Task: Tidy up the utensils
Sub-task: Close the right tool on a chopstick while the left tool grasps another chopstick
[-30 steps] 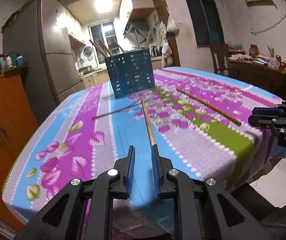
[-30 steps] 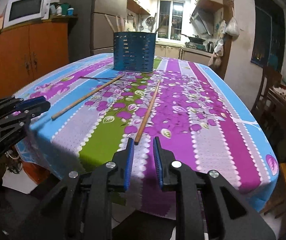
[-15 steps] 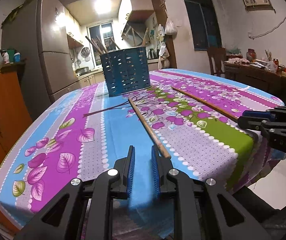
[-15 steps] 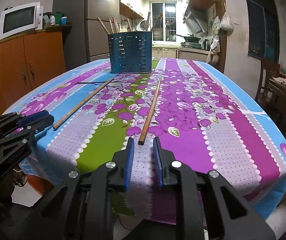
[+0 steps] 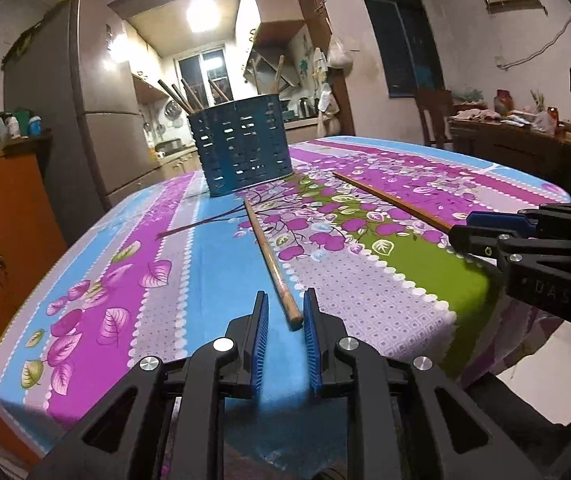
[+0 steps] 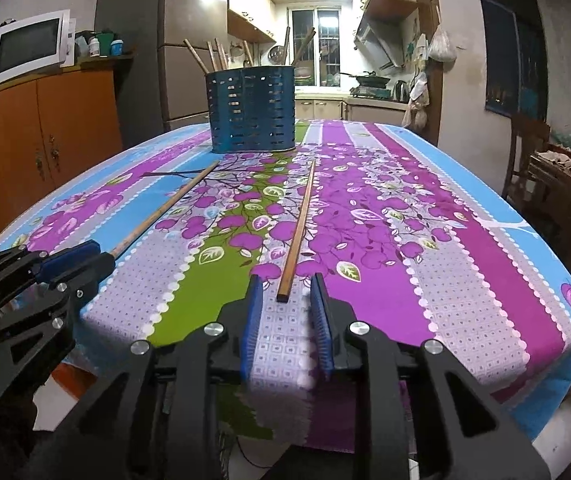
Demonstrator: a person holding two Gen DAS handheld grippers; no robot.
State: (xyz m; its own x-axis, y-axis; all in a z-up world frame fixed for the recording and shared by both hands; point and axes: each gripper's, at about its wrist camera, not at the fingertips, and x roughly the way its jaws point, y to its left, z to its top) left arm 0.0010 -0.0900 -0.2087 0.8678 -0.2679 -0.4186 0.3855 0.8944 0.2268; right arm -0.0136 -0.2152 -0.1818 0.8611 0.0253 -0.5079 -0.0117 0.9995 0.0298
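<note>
A blue slotted utensil holder (image 5: 241, 152) (image 6: 251, 112) with several chopsticks standing in it is at the table's far end. Two wooden chopsticks lie loose on the flowered tablecloth. My left gripper (image 5: 285, 308) (image 6: 101, 258) is open, with the near end of the left chopstick (image 5: 269, 256) (image 6: 165, 208) between its blue pads and not pinched. My right gripper (image 6: 285, 288) (image 5: 459, 230) is opening; the near end of the right chopstick (image 6: 299, 224) (image 5: 389, 200) lies between its jaws with a gap on both sides.
The table (image 6: 485, 280) drops off at its near edge, just under both grippers. A grey fridge (image 5: 97, 120) and an orange cabinet (image 6: 45, 140) with a microwave (image 6: 29, 46) stand to the left. A chair (image 6: 525, 152) and a cluttered side table (image 5: 517, 136) are on the right.
Both grippers have come forward and lower over the near table edge. Each chopstick's near end now lies between a pair of jaws. The jaws stand slightly wider.
</note>
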